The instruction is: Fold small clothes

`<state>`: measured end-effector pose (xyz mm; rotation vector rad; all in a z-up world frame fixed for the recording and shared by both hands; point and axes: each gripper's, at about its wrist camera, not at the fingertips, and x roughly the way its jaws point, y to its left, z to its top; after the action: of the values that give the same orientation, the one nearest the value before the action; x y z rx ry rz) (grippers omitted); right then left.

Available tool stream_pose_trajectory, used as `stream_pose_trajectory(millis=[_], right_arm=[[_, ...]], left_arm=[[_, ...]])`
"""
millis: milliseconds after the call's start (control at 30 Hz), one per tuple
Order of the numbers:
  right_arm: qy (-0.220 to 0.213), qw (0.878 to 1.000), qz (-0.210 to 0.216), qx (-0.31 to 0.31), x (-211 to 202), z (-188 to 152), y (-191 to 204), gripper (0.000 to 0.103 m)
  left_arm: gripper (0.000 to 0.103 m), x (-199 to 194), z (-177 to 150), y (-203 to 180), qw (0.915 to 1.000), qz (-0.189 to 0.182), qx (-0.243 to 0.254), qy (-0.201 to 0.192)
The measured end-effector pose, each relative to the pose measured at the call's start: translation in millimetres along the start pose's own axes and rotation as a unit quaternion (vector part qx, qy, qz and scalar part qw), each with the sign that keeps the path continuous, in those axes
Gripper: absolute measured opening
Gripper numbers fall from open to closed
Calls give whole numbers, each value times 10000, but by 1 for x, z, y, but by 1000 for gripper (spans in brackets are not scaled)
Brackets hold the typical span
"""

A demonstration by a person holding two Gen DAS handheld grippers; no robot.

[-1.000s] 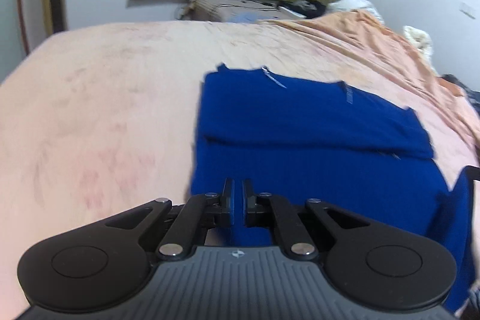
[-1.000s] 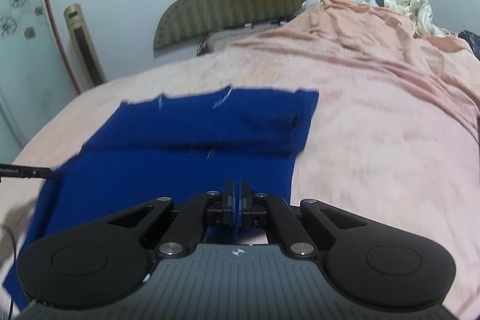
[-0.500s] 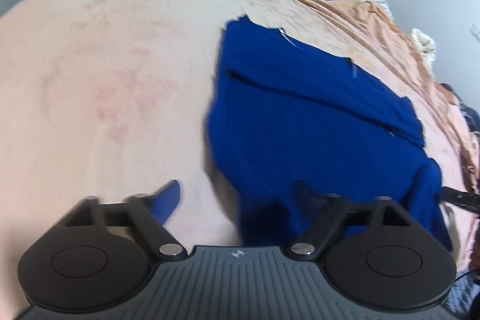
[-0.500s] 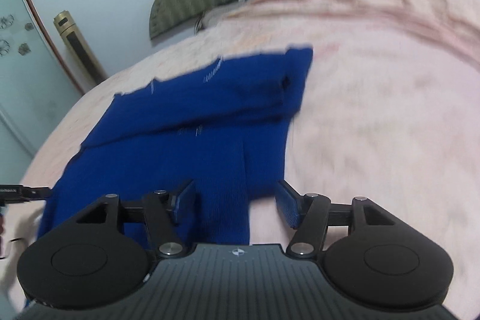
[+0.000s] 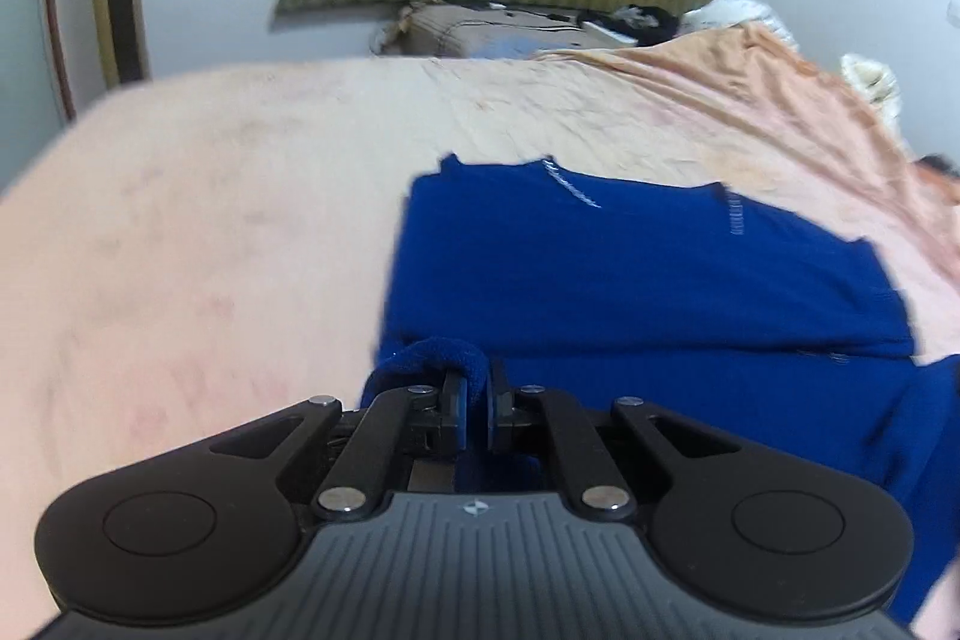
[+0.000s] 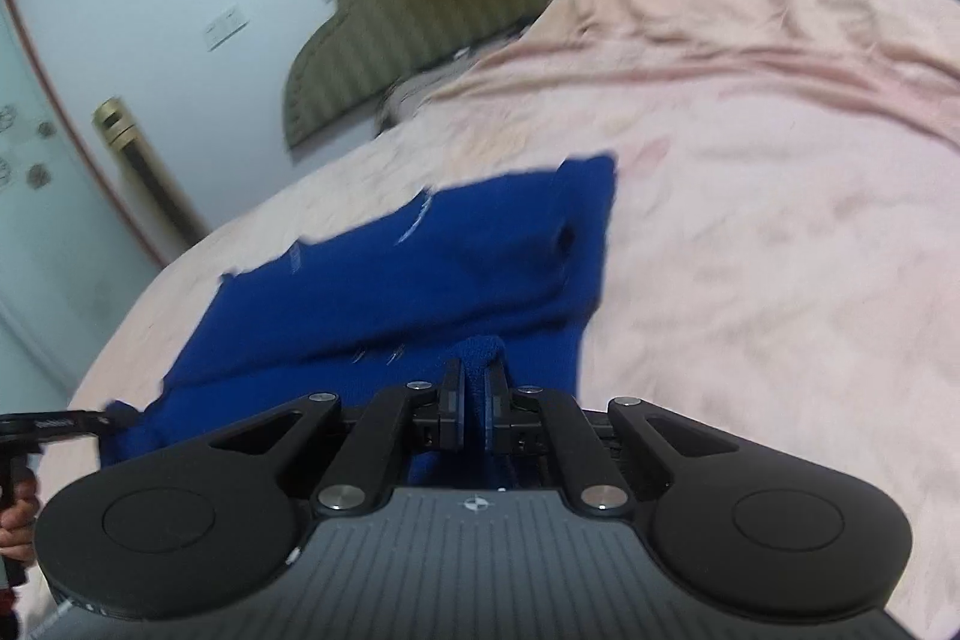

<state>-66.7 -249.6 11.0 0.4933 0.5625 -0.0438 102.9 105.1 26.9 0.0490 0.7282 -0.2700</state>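
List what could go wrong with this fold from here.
1. The left gripper and right gripper each pinch only a small bunch of the blue garment; the knit could slip out when lifted.
2. The far folded part may shift if the near edge drags across the pink bedspread.

Two low, close claw-mounted views, headboard-facing

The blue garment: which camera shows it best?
The left wrist view: the blue garment spreads across it, folded top band included. The right wrist view shows it slanted and blurrier, its near edge hidden behind the gripper.
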Motion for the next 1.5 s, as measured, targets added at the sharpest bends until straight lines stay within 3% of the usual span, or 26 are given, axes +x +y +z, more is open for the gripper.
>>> stream_pose_trajectory(millis=[67,133,167,200,233,267,300,400,533,600,633,733,800,933,1067,1233,1400,1500], right_arm=[[15,9995,-300,-82,9,-1,-1,14],[229,9994,-249,90,11,-4,-7,23],[256,9995,-153,118,6,-6,-9,35],[243,9996,-87,68,-2,-9,-10,40],[239,9997,-64,-4,-10,-12,-11,46],[266,9996,-103,-53,-17,-14,-13,47],[312,9994,-125,-66,-23,-17,-14,47],[564,9984,43,58,-32,-28,-23,46],[914,9956,183,70,-32,-44,-21,47],[889,9959,154,-107,-33,-49,-14,47],[886,9958,141,-190,-34,-50,-11,47],[873,9953,156,-386,-36,-54,-8,45],[848,9954,158,-420,-38,-56,-8,37],[817,9956,130,-452,-39,-58,-9,26],[805,9957,285,-359,-40,-60,-13,11],[594,9963,518,-342,-63,-49,-12,9],[347,9924,1042,-555,-115,-36,3,8],[322,9881,1340,-683,-149,-35,12,8]], left_arm=[[8,5,-1,-4,9996,220,71,130],[10,-4,-10,-5,9996,202,34,218],[15,-12,-16,-4,9996,183,80,211],[20,-21,-23,-5,9995,213,149,202],[40,-31,-32,-5,9993,272,174,183],[72,-40,-41,-4,9993,289,161,150],[83,-51,-52,-5,9995,269,141,99],[86,-75,-78,-13,9993,132,327,99],[85,-89,-103,-16,9988,-277,178,374],[76,-89,-112,-13,9971,-473,-84,590],[67,-87,-116,-12,9958,-562,-203,695],[61,-89,-125,-15,9969,-482,-234,580],[46,-90,-124,-19,9964,-551,-263,595],[8,-85,-121,-22,9921,-907,-455,731],[5,-88,-121,-14,9856,-1167,-978,738],[5,-131,-111,8,9769,-1521,-1482,261],[5,-191,-99,22,9718,-1812,-1491,-251],[5,-217,-97,22,9745,-1799,-1280,-410]])
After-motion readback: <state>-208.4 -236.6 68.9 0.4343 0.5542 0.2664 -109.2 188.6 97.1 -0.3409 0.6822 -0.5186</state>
